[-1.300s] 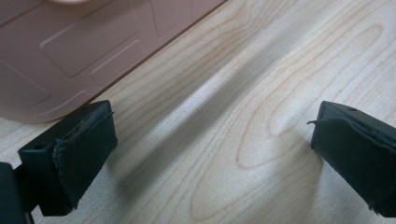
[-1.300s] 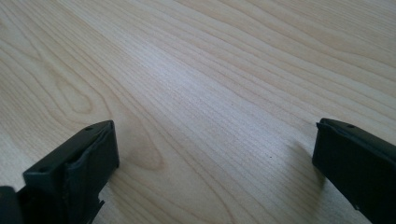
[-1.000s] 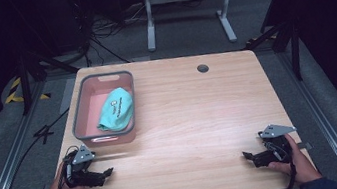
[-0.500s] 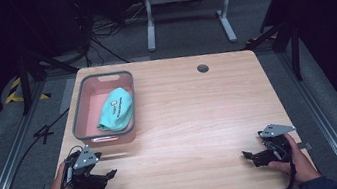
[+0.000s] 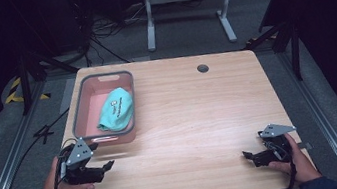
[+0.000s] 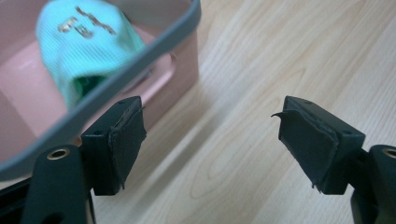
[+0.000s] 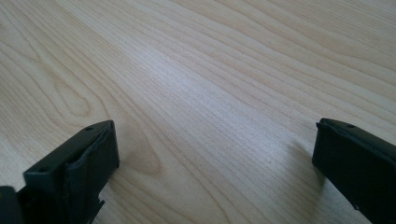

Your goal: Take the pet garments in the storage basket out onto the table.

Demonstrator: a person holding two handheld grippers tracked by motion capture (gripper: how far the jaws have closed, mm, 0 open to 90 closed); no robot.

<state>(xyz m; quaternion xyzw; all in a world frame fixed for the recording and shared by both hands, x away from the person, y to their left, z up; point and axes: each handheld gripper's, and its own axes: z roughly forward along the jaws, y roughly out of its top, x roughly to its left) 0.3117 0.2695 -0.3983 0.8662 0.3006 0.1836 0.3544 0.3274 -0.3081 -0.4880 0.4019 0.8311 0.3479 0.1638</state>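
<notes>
The left gripper (image 5: pixel 97 168) and right gripper (image 5: pixel 255 156) are resting wide apart-jawed, holding nothing, on the light wooden table (image 5: pixel 200 115). A folded turquoise cloth (image 5: pixel 115 109) is lying inside the pink grey-rimmed plastic bin (image 5: pixel 78 110).

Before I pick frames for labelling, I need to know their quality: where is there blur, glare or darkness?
High view: the table is well lit with a pale sheen mid-surface, the surroundings nearly black. Left gripper view: the teal cloth and pink bin are soft, the left tool pads sharper. Right gripper view: a bright sheen on the wood, the right tool jaws dark.
</notes>
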